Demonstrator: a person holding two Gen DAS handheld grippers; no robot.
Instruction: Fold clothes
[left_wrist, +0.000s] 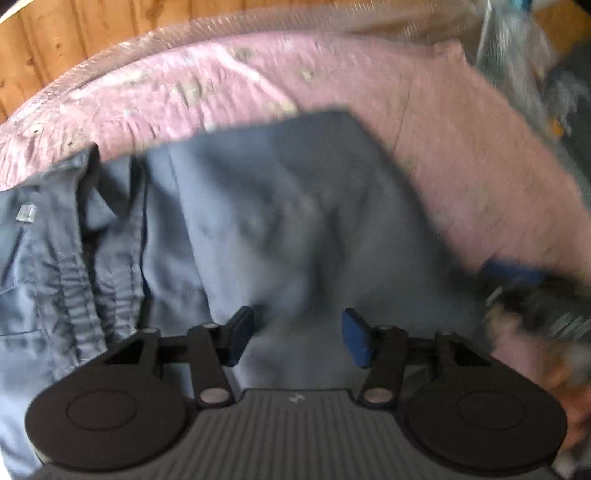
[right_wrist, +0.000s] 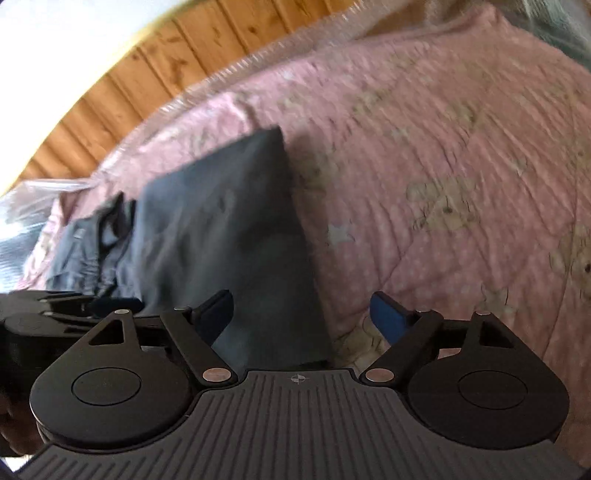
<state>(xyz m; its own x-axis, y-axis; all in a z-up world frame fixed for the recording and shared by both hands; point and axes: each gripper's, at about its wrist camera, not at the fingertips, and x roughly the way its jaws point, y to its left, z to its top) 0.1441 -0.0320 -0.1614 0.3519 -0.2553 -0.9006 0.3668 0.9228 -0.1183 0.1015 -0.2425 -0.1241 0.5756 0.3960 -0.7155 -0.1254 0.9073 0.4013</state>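
The trousers, grey-blue and already doubled over, lie flat on the pink bedspread of the bed, with the gathered waistband bunched at the left of my left wrist view and the folded leg end reaching toward the far edge of the bed. My left gripper hangs just over the middle of the cloth with its jaws about half apart; nothing sits between the blue pads and they grip nothing. My right gripper has its jaws spread wide, also empty, straddling the near right edge of the trousers, so that the left pad is over grey cloth and the right pad over the bedspread with its pale star and animal print. In the right wrist view the left gripper shows dark at the left edge, near the waistband end. Both pictures are blurred. A wooden plank wall stands beyond the bed, and a clear plastic sheet lines the bed's far edge.
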